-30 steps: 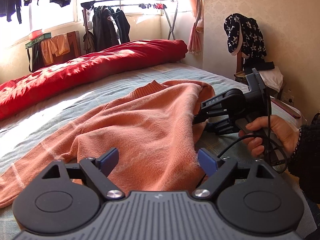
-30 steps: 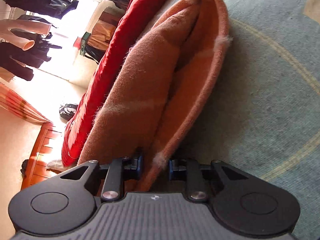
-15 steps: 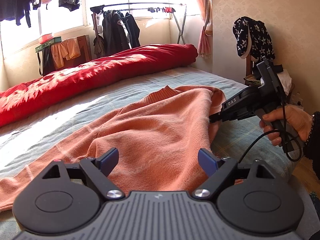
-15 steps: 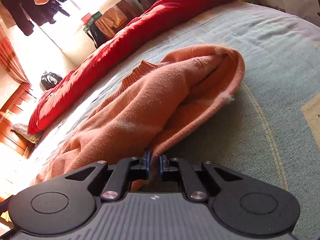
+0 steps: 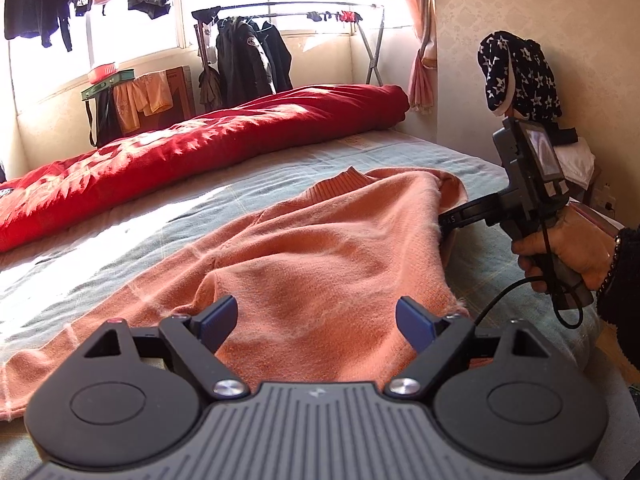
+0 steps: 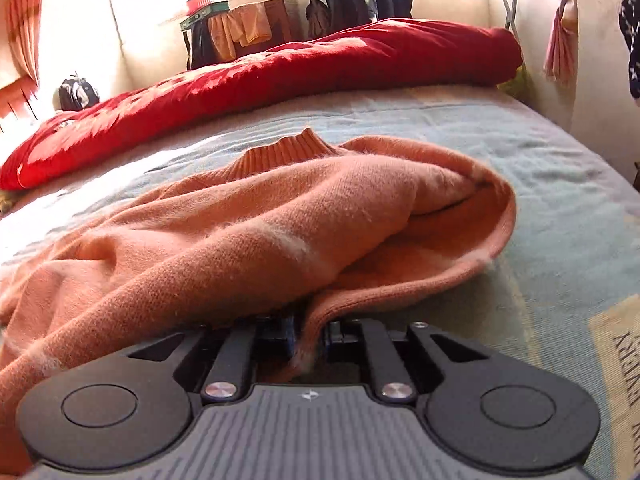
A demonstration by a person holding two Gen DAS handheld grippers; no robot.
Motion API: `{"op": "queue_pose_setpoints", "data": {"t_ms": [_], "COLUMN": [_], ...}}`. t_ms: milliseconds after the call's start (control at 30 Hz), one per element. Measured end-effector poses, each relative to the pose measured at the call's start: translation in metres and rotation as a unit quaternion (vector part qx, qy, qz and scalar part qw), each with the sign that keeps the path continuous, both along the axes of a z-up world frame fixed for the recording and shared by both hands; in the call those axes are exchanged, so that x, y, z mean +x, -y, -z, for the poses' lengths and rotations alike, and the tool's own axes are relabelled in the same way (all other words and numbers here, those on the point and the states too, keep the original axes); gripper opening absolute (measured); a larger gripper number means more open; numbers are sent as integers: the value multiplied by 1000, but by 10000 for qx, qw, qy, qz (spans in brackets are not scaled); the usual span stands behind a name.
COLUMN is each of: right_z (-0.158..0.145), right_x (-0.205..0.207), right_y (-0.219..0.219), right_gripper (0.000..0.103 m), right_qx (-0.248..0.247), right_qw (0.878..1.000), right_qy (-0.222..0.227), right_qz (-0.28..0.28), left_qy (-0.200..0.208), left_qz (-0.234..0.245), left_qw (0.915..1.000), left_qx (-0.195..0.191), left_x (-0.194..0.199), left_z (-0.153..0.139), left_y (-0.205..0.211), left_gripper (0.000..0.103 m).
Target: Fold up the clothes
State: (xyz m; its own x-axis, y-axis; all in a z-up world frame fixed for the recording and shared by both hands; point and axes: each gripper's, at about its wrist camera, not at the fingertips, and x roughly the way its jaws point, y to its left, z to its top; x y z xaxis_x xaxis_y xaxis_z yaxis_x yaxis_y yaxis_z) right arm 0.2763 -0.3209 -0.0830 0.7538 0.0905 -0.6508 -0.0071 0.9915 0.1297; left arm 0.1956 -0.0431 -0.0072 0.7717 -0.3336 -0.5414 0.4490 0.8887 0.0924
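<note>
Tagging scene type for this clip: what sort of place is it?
Most likely a home bedroom. An orange sweater lies on a bed with a rolled red quilt along the far side, and a clothes rack with dark jackets stands by the window.

Count on the bed (image 5: pixel 360 160): one orange sweater (image 5: pixel 320 256), one rolled red quilt (image 5: pixel 200 152). Two grippers: left gripper (image 5: pixel 316 320), right gripper (image 6: pixel 308 336). One person's hand (image 5: pixel 568 252). One clothes rack (image 5: pixel 288 6). One star-patterned garment (image 5: pixel 520 72).
</note>
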Motion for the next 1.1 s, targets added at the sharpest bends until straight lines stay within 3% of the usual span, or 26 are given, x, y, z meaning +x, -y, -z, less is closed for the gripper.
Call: {"op": "queue_pose_setpoints", "data": {"t_ms": [67, 200, 267, 333, 400, 433, 567, 867, 1100], "right_z": [-3, -3, -2, 0, -1, -1, 5, 18, 9], "right_x": [1, 13, 19, 17, 11, 11, 28, 65, 99], "right_y": [9, 38, 55, 84, 110, 118, 115, 108, 122], "right_gripper": [14, 14, 8, 10, 19, 21, 52, 54, 82], "right_qx": [-417, -784, -965, -608, 477, 759, 487, -128, -1288], "right_qw": [9989, 9942, 9902, 9913, 9932, 9916, 9923, 9904, 9832], "right_qy": [-3, -181, -268, -392, -454, -463, -390, -225, -194], "right_qz": [192, 719, 978, 1096, 962, 936, 1067, 1359, 1279], "left_qy": [5, 18, 14, 12, -1, -7, -29, -15, -71], "left_qz": [-7, 0, 8, 32, 42, 47, 125, 95, 55], "left_qw": [10000, 10000, 10000, 10000, 10000, 10000, 9999, 9997, 9993], "left_qx": [-7, -2, -8, -5, -11, -13, 45, 229, 365], "left_x": [0, -1, 0, 1, 2, 3, 4, 10, 24], "left_z": [0, 0, 0, 0, 1, 1, 2, 1, 6], "left_y": [-2, -3, -2, -1, 1, 2, 9, 16, 21], "left_gripper": [86, 86, 86, 86, 86, 86, 86, 86, 86]}}
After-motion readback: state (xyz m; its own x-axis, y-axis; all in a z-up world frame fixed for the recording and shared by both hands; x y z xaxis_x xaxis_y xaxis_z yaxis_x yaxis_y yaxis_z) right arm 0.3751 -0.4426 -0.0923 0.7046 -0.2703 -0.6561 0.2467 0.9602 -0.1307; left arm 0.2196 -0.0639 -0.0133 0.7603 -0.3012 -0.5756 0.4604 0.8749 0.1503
